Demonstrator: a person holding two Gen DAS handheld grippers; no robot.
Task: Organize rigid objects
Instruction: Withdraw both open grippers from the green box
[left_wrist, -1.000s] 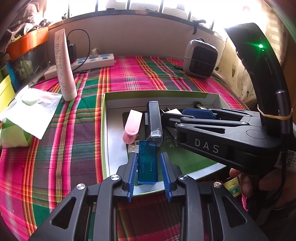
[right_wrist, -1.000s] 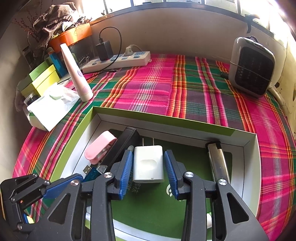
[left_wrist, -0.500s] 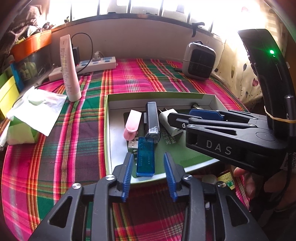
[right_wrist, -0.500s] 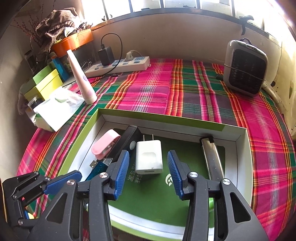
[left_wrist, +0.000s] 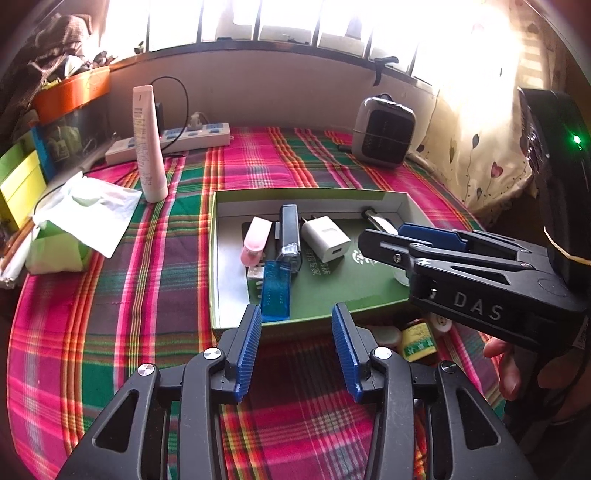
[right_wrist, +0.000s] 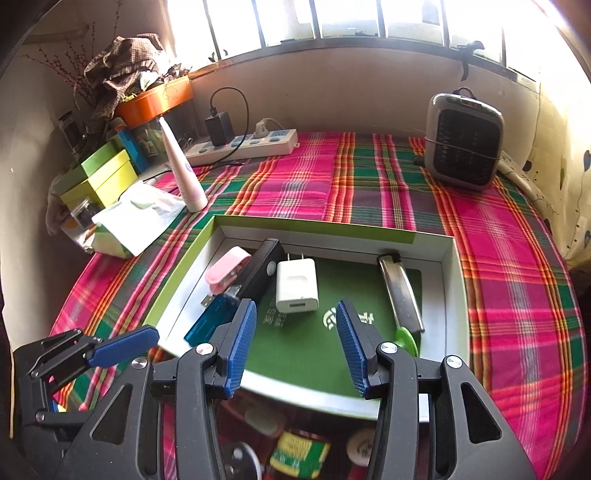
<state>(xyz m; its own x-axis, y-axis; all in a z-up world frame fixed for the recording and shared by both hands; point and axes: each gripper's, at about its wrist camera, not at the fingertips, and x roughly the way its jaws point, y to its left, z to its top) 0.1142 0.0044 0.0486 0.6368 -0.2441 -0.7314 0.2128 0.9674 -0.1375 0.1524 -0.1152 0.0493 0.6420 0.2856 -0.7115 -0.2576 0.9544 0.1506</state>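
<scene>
A shallow green-lined box (left_wrist: 218, 258) (right_wrist: 454, 280) lies on the plaid cloth. In it lie a blue USB stick (left_wrist: 275, 291) (right_wrist: 210, 323), a pink clip-like item (left_wrist: 255, 240) (right_wrist: 227, 269), a black bar (left_wrist: 289, 229) (right_wrist: 260, 275), a white charger (left_wrist: 325, 238) (right_wrist: 297, 284) and a metal lighter (right_wrist: 400, 291). My left gripper (left_wrist: 295, 336) is open and empty, just short of the box's near edge. My right gripper (right_wrist: 295, 332) is open and empty above the box's near part, and it shows from the side in the left wrist view (left_wrist: 417, 240).
A white tube (left_wrist: 147, 144) and tissues (left_wrist: 85, 206) stand left of the box. A power strip (right_wrist: 243, 146) and a small heater (right_wrist: 463, 142) sit at the back. Small jars (left_wrist: 417, 338) (right_wrist: 299, 450) lie just in front of the box.
Both grippers have drawn back towards me and opened wider. The blue USB stick and the white charger, which sat between the fingers, now lie free in the box.
</scene>
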